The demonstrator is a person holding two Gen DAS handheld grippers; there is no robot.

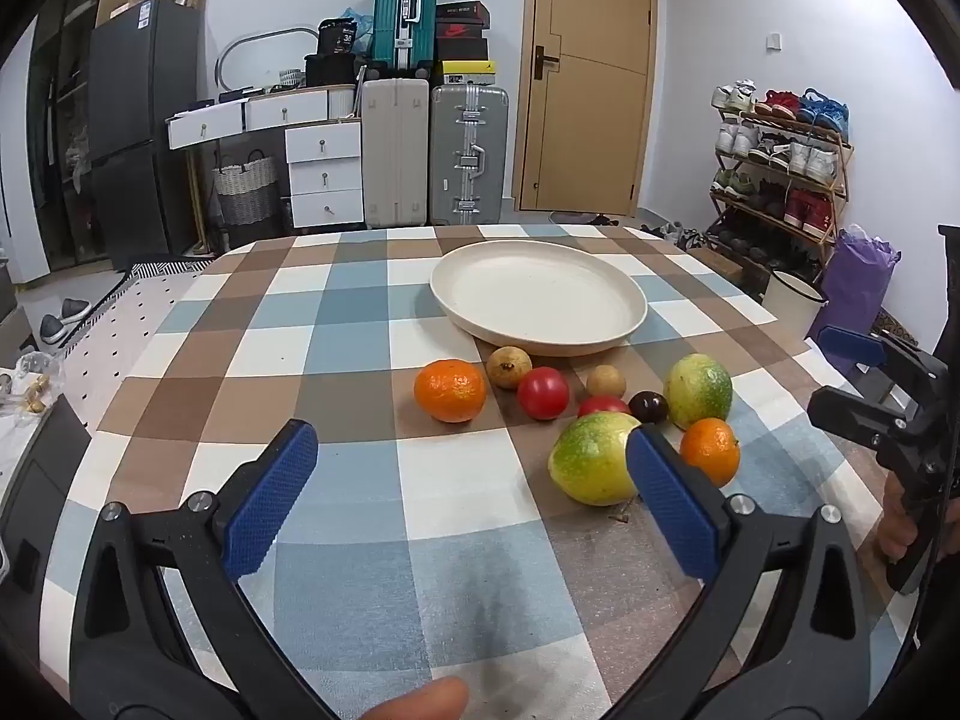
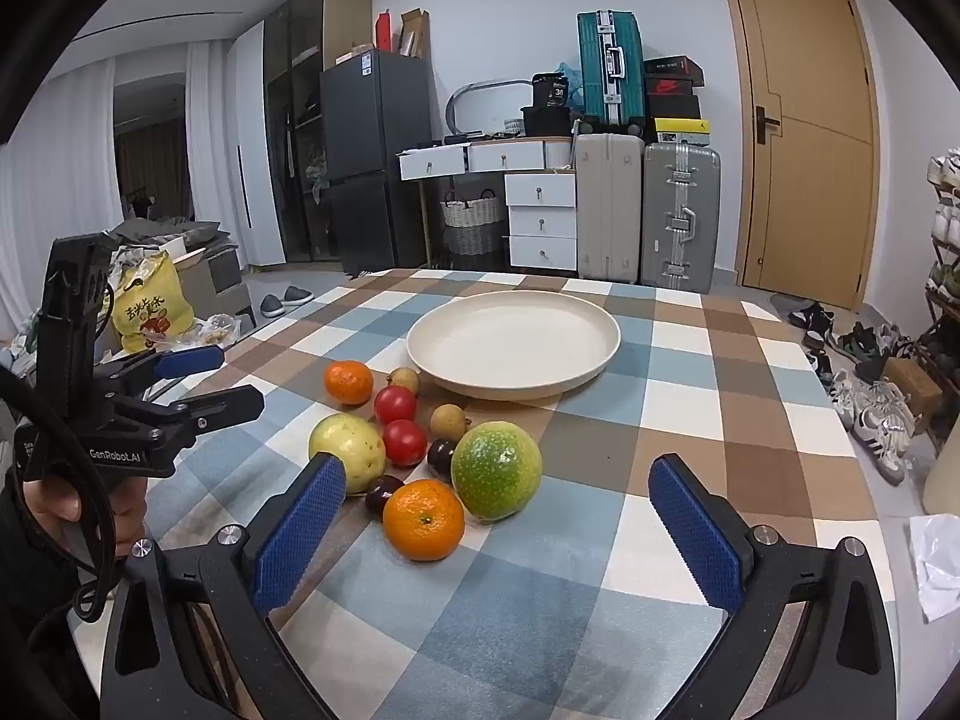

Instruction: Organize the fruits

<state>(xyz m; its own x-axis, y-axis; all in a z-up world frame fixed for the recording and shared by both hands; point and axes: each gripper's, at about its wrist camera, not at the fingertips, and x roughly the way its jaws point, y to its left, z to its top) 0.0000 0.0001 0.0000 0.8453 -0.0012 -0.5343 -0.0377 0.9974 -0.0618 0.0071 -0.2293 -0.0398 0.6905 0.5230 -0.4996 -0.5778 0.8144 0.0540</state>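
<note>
Left gripper (image 1: pixel 474 462) and right gripper (image 2: pixel 498 501) hovering wide open, holding nothing, over the table's near edge. Still lining up the first pick; probably closing on the nearest orange (image 2: pixel 423 519), then carrying to the empty plate (image 2: pixel 606 354) mid-table.

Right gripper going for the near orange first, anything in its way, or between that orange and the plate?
Nothing blocks the open right gripper from the near orange. Beyond it, the green fruit, a dark plum and a small brown fruit lie before the empty plate; lift over them.
</note>
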